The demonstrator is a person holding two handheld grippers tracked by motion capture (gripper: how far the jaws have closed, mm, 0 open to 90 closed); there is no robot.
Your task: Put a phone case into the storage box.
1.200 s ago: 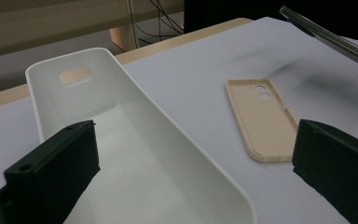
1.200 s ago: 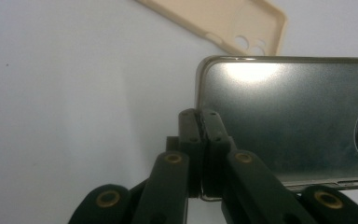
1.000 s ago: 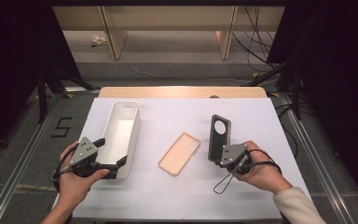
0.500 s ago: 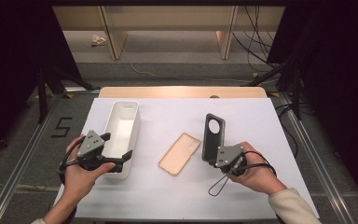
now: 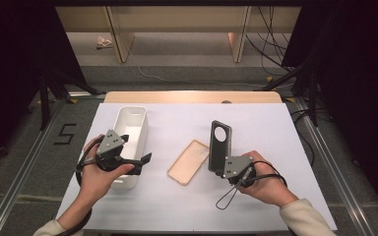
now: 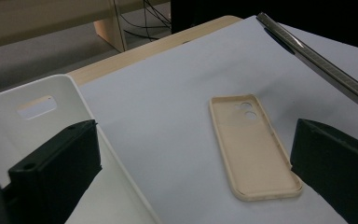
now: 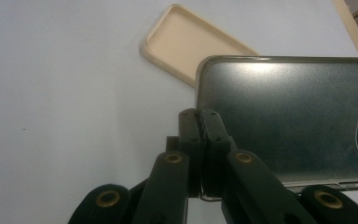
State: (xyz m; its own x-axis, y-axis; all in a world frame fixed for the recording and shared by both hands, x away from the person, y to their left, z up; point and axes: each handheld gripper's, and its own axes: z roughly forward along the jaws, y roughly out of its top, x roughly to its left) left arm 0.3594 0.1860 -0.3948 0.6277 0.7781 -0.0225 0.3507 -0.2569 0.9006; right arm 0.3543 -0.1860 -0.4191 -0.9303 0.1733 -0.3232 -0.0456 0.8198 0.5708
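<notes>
A beige phone case (image 5: 188,162) lies hollow side up in the middle of the white table (image 5: 275,132). My right gripper (image 5: 222,170) is shut on the lower edge of a dark phone case (image 5: 220,145) with a round camera hole and holds it upright just right of the beige one. In the right gripper view the jaws of that gripper (image 7: 200,125) pinch the dark case (image 7: 289,121), with the beige case (image 7: 191,46) beyond. My left gripper (image 5: 140,164) hovers open at the near right edge of a white bin (image 5: 130,123). Its wide jaws (image 6: 191,177) frame the beige case (image 6: 251,144).
The white bin (image 6: 9,116) has a handle slot in its far wall. A wooden strip (image 5: 192,97) borders the table's far side. Metal rails (image 5: 325,157) run along both sides, and cables (image 5: 270,44) lie on the floor behind.
My left gripper has moved right and away from the person, rising a little over the bin's edge. The dark case in my right gripper has shifted slightly left toward the beige case.
</notes>
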